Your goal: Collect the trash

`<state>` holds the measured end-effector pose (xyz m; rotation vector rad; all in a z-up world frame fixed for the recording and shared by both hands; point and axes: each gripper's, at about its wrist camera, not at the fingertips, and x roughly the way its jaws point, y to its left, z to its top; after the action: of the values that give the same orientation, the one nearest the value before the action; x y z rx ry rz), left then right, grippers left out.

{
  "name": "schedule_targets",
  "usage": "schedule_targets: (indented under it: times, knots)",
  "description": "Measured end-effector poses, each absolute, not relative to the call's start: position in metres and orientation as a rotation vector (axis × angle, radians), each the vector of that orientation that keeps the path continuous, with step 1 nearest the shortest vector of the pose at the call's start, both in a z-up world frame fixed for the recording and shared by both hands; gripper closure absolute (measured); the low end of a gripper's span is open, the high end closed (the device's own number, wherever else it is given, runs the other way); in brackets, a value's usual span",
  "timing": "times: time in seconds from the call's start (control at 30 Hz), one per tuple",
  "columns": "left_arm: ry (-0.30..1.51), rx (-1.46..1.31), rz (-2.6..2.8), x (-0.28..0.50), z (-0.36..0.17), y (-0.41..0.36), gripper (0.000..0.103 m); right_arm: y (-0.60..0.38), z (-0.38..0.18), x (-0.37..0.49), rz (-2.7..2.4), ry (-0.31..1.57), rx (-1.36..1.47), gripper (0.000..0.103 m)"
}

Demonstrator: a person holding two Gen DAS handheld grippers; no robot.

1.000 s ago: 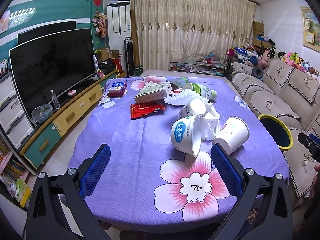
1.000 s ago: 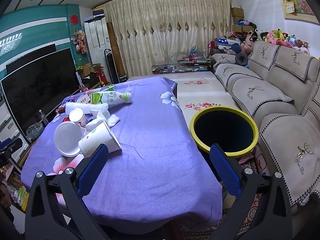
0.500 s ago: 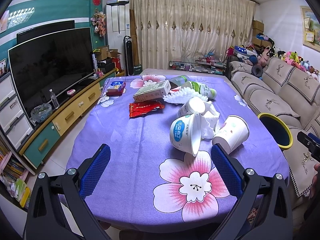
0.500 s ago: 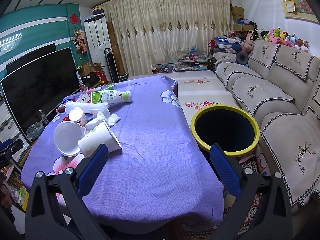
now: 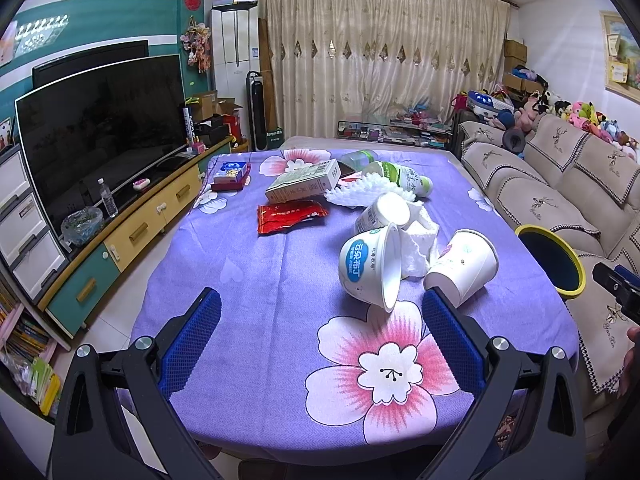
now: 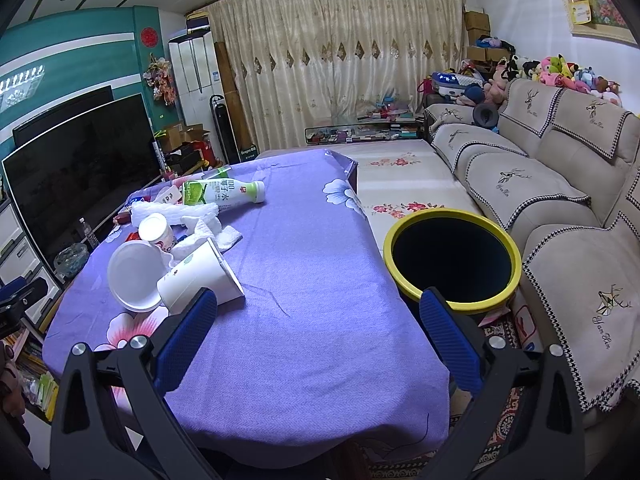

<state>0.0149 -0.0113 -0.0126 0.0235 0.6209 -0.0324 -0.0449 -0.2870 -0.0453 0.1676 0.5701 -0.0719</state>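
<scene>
Trash lies on the purple flowered tablecloth [image 5: 248,280]. A white pudding tub with a blue label [image 5: 368,266] lies on its side beside a tipped paper cup [image 5: 464,266] and crumpled tissue [image 5: 416,248]. Behind them are a small yogurt cup [image 5: 382,214], a green-white bottle [image 5: 400,176], a carton box [image 5: 304,186] and a red wrapper [image 5: 292,216]. A yellow-rimmed bin [image 6: 452,256] stands between table and sofa. My left gripper [image 5: 320,320] is open, short of the tub. My right gripper [image 6: 316,320] is open over the table's near right part, next to the paper cup [image 6: 200,280].
A TV [image 5: 100,132] on a low cabinet [image 5: 140,232] runs along the left. A beige sofa [image 6: 540,184] lines the right, with soft toys on top. A small blue box [image 5: 232,172] sits at the table's far left corner. Curtains close the back.
The left gripper view has edged slightly forward and left towards the trash pile. The right gripper view has hardly shifted. Nothing on the table has moved.
</scene>
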Motion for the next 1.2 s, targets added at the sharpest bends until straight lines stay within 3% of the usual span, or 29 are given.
schedule_targets:
  times: [0.5, 1.2]
  knots:
    - [0.599, 0.021, -0.006, 0.017, -0.009, -0.001, 0.004, -0.211, -0.063, 0.001, 0.305, 0.603, -0.022, 0.006]
    - [0.686, 0.009, -0.016, 0.052, -0.031, -0.001, 0.004, -0.164, -0.106, 0.098, 0.407, 0.743, -0.275, 0.007]
